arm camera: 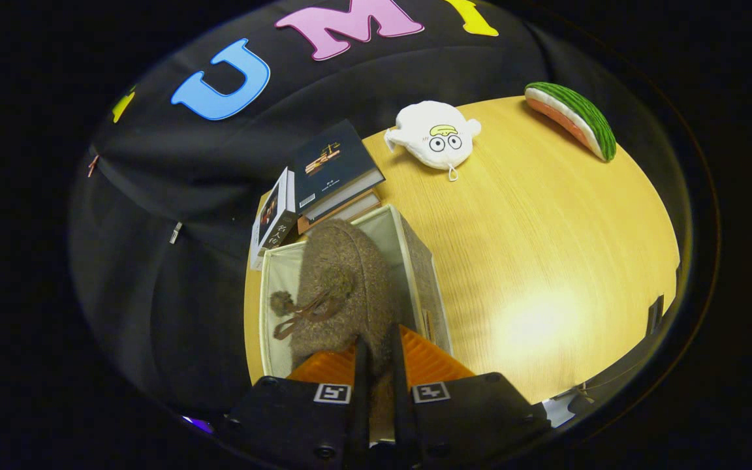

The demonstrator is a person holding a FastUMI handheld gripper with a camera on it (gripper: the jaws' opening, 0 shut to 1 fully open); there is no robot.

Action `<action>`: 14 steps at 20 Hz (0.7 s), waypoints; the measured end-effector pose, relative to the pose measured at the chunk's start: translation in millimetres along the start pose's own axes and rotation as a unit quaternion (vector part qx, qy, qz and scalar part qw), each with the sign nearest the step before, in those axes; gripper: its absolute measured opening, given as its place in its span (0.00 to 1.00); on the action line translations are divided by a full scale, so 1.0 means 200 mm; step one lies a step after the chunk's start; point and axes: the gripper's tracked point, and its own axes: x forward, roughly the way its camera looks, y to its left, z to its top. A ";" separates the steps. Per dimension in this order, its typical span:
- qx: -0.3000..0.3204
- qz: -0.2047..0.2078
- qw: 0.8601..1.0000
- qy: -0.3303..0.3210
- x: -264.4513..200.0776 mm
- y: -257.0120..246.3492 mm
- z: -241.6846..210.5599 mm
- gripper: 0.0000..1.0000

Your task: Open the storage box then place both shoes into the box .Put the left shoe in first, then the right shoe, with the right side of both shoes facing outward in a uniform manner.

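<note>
The shoe [343,287] looks fuzzy, rough wool; the box [415,261] matt woven cloth. The table [532,248] is smooth, slightly glossy wood. Both toys [433,136] seem soft fabric.

table top and what sits on it

light wooden table [532,222], grain running away from the camera, a bright glare patch on its near part. open storage box [423,274] stands at the left edge. just beyond the box, a stack of books [333,173], with one more book [273,219] leaning against its left side. further right a white plush pouch [433,136] with cartoon eyes. at the far right edge a watermelon-slice toy [572,117].
</note>
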 end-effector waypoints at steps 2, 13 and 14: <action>-0.001 0.030 1.000 0.002 -0.05 0.08 -0.01 0.49; -0.128 -0.018 0.974 -0.185 -0.55 -0.23 0.39 0.98; -0.141 -0.026 0.969 -0.203 -0.61 -0.28 0.43 0.99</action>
